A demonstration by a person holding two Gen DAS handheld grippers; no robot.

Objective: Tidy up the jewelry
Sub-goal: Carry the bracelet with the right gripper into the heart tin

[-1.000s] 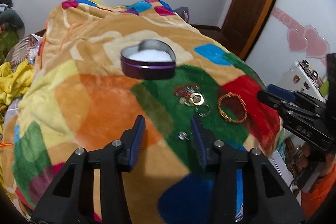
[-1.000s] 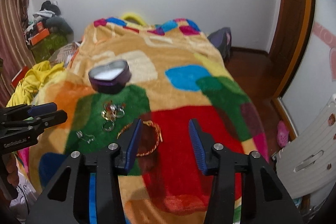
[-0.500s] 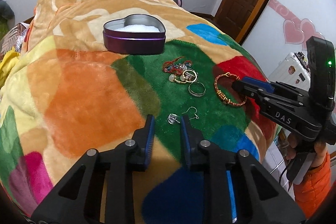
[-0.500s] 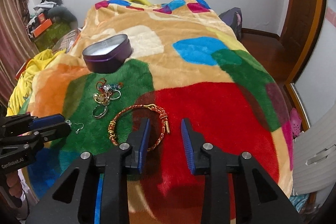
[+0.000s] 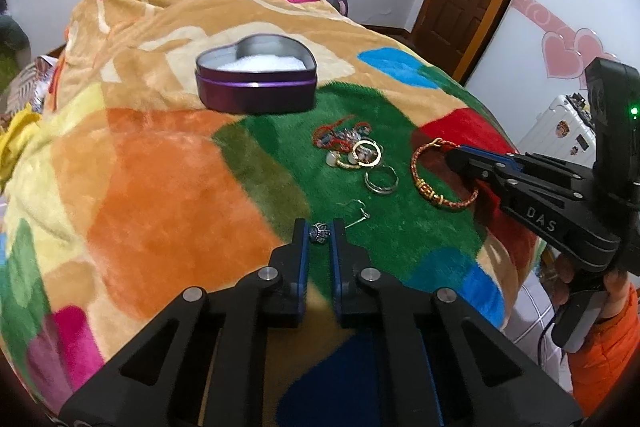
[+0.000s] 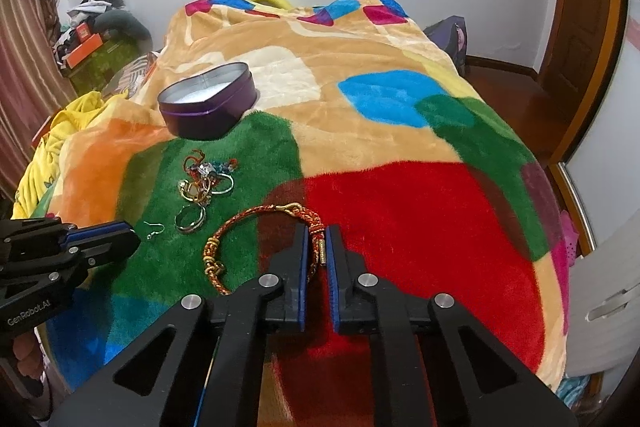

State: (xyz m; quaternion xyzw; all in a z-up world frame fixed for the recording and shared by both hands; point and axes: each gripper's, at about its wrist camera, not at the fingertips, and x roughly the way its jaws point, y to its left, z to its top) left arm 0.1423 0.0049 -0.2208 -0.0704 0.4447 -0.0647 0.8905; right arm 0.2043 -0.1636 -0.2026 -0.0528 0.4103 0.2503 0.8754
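left gripper (image 5: pixel 319 233): jaws just been closing; now pinched narrow on the small dark charm of an earring (image 5: pixel 319 231); its wire hook (image 5: pixel 357 211) trails out to the right on the green patch, still lying on the blanket
right gripper (image 6: pixel 317 247): jaws just been closing; now narrow on the braided red-gold bracelet (image 6: pixel 256 237) near its gold tube clasp; rest of the loop lies flat to the left, on the green/red border
loose pile (image 5: pixel 352 149): red cord, gold hoop, pale beads in a tangle; beyond both grippers, untouched
double ring (image 5: pixel 381 179): silver; just beside the pile, between earring and bracelet
tin (image 5: pixel 256 83): purple, heart-shaped, open, white lining; behind the pile on the blanket; likely destination for everything, well apart from both grippers
blanket (image 5: pixel 160 187): thick plush, multicolour; covers a bed
stage (judged): both picks just made; nothing lifted yet; nothing in the tin
risk 1: earring held by a tiny charm only; could slip out on lift, or the hook snag in the plush pile
risk 2: bracelet pinched at one point; the loop will dangle and swing, may catch fibres or sweep the ring
risk 3: both grippers heading to one tin; could collide over it, or knock it on soft bedding
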